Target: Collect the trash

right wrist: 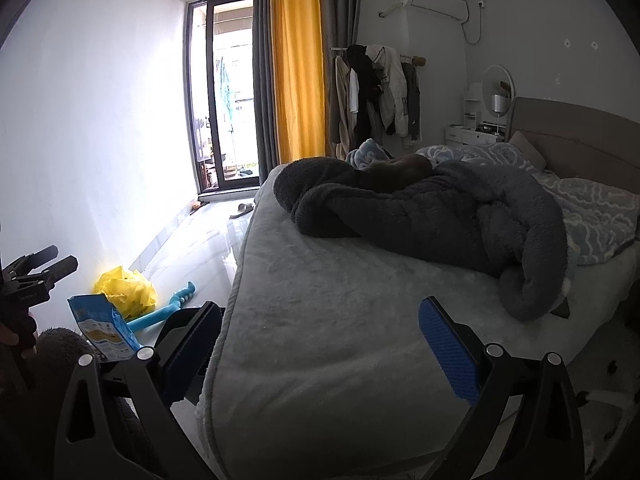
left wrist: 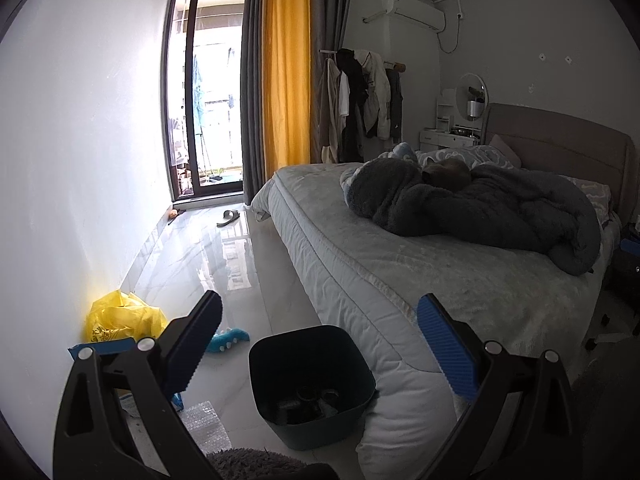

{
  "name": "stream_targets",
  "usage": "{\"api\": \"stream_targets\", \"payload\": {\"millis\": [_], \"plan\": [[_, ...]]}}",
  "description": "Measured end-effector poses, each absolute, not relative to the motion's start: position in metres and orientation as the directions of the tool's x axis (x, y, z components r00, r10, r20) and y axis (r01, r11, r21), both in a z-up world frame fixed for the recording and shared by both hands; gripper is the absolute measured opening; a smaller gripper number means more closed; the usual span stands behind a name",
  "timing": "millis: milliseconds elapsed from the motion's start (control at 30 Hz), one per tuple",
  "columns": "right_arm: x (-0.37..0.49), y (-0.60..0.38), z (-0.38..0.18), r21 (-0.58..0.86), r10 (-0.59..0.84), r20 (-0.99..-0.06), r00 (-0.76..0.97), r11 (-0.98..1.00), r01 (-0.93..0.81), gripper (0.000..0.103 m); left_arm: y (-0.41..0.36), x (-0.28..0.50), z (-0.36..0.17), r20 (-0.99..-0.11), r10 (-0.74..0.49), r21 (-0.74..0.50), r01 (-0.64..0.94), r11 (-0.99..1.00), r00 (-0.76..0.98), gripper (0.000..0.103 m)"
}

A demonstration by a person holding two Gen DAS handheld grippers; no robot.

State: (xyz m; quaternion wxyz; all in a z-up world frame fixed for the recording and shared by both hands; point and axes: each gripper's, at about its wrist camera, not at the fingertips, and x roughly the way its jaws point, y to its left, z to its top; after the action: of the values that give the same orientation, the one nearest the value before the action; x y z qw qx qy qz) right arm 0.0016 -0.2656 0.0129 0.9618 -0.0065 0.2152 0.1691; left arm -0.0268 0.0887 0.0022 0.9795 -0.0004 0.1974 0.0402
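Observation:
A dark plastic bin (left wrist: 312,376) stands on the floor against the bed's foot corner, with dark round items in its bottom. My left gripper (left wrist: 320,304) is open above and just behind it, holding nothing. By the wall lie a crumpled yellow plastic bag (left wrist: 120,320) (right wrist: 128,288), a blue snack packet (left wrist: 100,349) (right wrist: 104,328) and a sheet of bubble wrap (left wrist: 200,424). My right gripper (right wrist: 320,310) is open and empty over the near corner of the bed (right wrist: 320,360). The bin is hidden in the right wrist view.
A teal toy (left wrist: 228,338) (right wrist: 168,308) lies beside the yellow bag. A slipper (left wrist: 228,216) sits near the balcony door. A dark fleece blanket (right wrist: 420,216) is heaped on the bed. A fuzzy grey sleeve (right wrist: 60,344) shows at the left.

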Motion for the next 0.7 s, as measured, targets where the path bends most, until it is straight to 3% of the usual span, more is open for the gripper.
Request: {"api": "stream_targets", "payload": {"millis": [700], "plan": [[0.0033,-0.2566,0.0123,0.037,0.327,-0.428,0.842,0.938,-0.345,0.1,0.0865,-0.0285,0.0002,-0.397,0.027,0.0,-0.029,1.0,0.918,0.1]]}}
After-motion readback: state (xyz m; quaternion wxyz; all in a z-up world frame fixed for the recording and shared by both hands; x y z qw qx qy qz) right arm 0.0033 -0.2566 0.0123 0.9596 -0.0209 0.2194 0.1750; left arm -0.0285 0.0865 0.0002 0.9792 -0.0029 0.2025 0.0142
